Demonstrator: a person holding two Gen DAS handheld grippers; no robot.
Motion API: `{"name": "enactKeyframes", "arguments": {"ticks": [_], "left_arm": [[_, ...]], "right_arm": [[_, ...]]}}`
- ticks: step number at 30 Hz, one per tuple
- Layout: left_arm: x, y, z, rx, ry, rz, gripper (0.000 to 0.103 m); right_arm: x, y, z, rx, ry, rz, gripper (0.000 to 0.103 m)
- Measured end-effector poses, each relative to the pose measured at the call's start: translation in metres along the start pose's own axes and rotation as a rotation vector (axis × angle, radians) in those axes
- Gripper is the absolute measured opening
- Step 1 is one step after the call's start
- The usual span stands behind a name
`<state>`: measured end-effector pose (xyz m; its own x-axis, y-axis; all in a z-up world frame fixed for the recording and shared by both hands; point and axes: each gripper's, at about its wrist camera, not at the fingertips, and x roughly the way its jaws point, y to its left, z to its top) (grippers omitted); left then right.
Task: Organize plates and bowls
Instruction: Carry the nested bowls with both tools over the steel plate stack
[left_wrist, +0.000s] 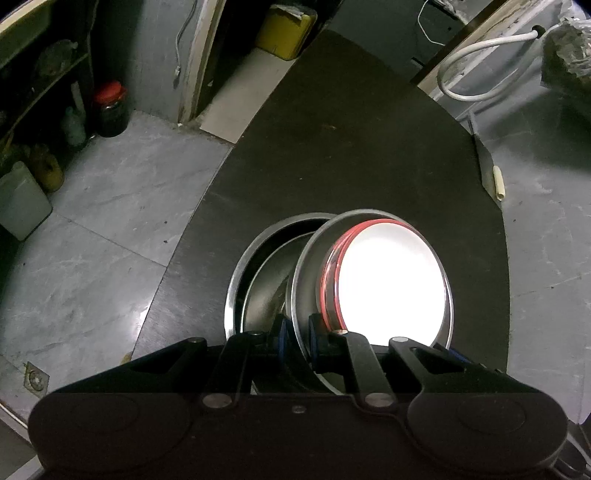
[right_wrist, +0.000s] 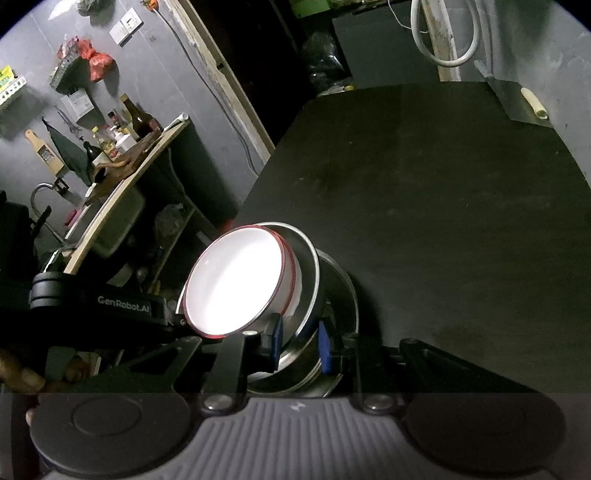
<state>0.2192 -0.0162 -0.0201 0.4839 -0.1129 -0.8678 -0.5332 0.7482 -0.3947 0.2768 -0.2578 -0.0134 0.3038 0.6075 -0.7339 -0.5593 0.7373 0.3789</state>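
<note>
Steel bowl (left_wrist: 314, 258), with a red-rimmed white bowl (left_wrist: 391, 280) nested inside, is pinched at its rim by left tool (left_wrist: 297, 338) and right tool (right_wrist: 300, 345), tilted over the steel stack (left_wrist: 255, 280) near the table's (left_wrist: 351, 129) near-left edge, probably for nesting.

I see the left gripper (left_wrist: 297, 334) clamped on the tilted steel bowl's rim (left_wrist: 295, 288); a red-rimmed white bowl (left_wrist: 391, 284) sits inside it.
</note>
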Motion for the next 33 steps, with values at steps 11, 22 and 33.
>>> {"name": "enactKeyframes", "arguments": {"ticks": [11,22,33], "left_arm": [[0.0051,0.0016,0.0040,0.000,0.019,0.010,0.013],[0.0080,0.0031,0.0047,-0.008,0.034,0.018,0.013],[0.0090,0.0036,0.0048,-0.008,0.038,0.020,0.013]], "right_arm": [[0.0037,0.0035,0.0015,0.005,0.013,-0.004,0.023],[0.0078,0.0046,0.0028,0.010,0.022,-0.003,0.023],[0.0095,0.0050,0.0017,0.017,0.030,-0.004,0.023]]}}
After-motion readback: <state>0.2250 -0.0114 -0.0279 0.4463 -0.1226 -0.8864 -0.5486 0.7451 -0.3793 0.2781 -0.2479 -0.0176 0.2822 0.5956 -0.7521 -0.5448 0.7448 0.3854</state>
